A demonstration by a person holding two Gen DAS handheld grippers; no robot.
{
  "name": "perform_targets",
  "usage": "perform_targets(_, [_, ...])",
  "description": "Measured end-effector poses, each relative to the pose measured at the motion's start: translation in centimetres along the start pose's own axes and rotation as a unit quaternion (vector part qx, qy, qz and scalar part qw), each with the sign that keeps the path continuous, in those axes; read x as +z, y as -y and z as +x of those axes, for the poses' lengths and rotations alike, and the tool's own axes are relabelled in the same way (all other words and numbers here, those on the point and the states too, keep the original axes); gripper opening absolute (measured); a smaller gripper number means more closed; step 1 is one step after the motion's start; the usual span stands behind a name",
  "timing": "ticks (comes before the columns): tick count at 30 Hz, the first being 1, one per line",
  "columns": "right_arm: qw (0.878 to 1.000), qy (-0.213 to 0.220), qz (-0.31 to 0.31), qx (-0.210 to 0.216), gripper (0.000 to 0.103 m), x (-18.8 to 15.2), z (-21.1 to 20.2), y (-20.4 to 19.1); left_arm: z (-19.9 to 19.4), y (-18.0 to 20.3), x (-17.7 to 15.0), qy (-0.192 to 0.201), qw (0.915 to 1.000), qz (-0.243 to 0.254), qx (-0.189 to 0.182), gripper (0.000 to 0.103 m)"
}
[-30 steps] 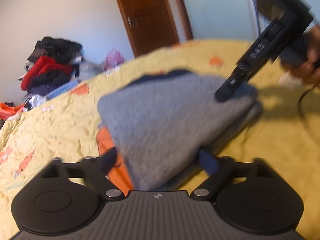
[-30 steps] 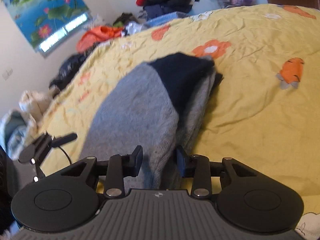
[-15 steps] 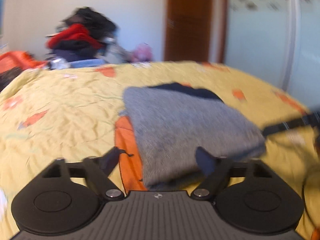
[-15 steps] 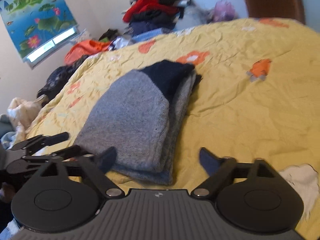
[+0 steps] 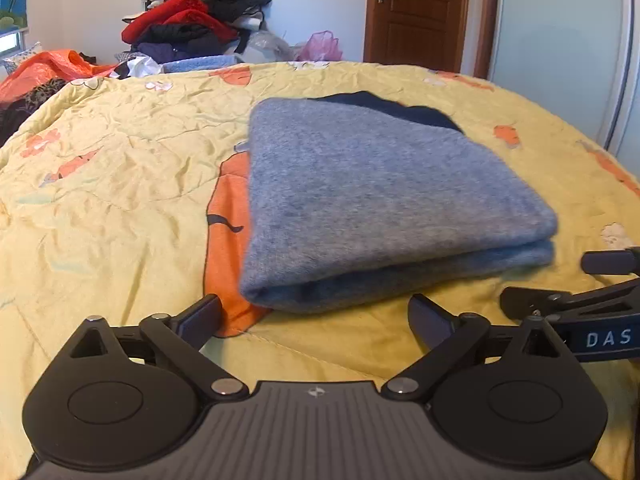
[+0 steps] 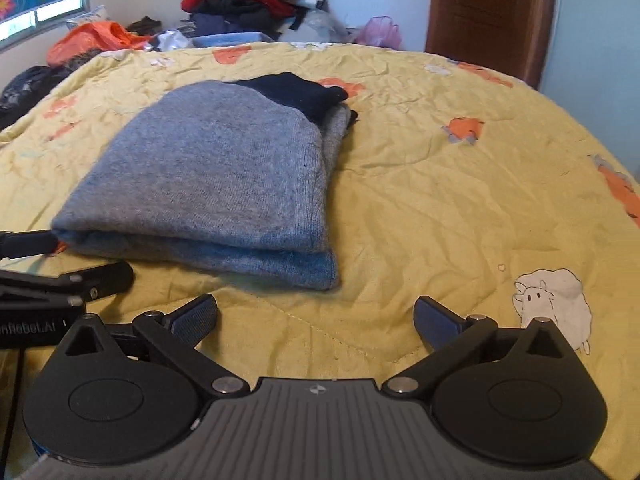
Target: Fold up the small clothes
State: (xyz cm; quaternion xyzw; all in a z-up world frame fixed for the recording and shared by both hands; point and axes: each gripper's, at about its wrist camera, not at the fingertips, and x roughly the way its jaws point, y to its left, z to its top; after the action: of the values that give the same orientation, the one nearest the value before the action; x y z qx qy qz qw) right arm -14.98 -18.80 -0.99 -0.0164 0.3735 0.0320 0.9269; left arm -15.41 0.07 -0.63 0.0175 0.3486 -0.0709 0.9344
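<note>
A grey knit garment with a dark navy part [image 5: 360,192] lies folded flat in layers on the yellow bed cover [image 5: 120,184]. It also shows in the right wrist view [image 6: 216,176], with the navy part at its far end. My left gripper [image 5: 316,316] is open and empty, just in front of the garment's near edge. My right gripper [image 6: 316,316] is open and empty, a little nearer than the garment's near right corner. Each gripper shows at the side of the other's view.
A pile of red, black and dark clothes [image 5: 192,28] stands beyond the bed's far edge, with an orange bag [image 5: 44,72] to its left. A brown door [image 5: 416,12] is at the back right. A sheep print [image 6: 556,304] marks the cover.
Both grippers have let go of the garment's near edge, opened and pulled back. The garment has settled flat and folded on the bed.
</note>
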Motion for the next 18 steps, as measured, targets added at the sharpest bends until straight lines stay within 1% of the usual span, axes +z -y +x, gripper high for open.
perform_targets(3, [1.0, 0.007, 0.022, -0.007, 0.103, 0.0, 0.1, 0.3, 0.1, 0.0, 0.0, -0.002, 1.0, 0.001, 0.002, 0.103])
perform_targets(5, [0.999, 0.027, 0.013, -0.019, 0.103, -0.5, 0.4, 0.1, 0.1, 0.3, 0.0, -0.003, 0.9999, 0.007, 0.008, 0.103])
perform_targets(6, [0.999, 0.039, 0.019, -0.023, 0.103, -0.8, 0.4, 0.0, 0.2, 0.3, 0.0, -0.003, 1.0, 0.005, 0.008, 0.103])
perform_targets(18, [0.998, 0.043, 0.021, -0.032, 0.103, -1.0, 0.1, -0.3, 0.1, 0.1, 0.0, -0.002, 1.0, 0.005, 0.005, 0.103])
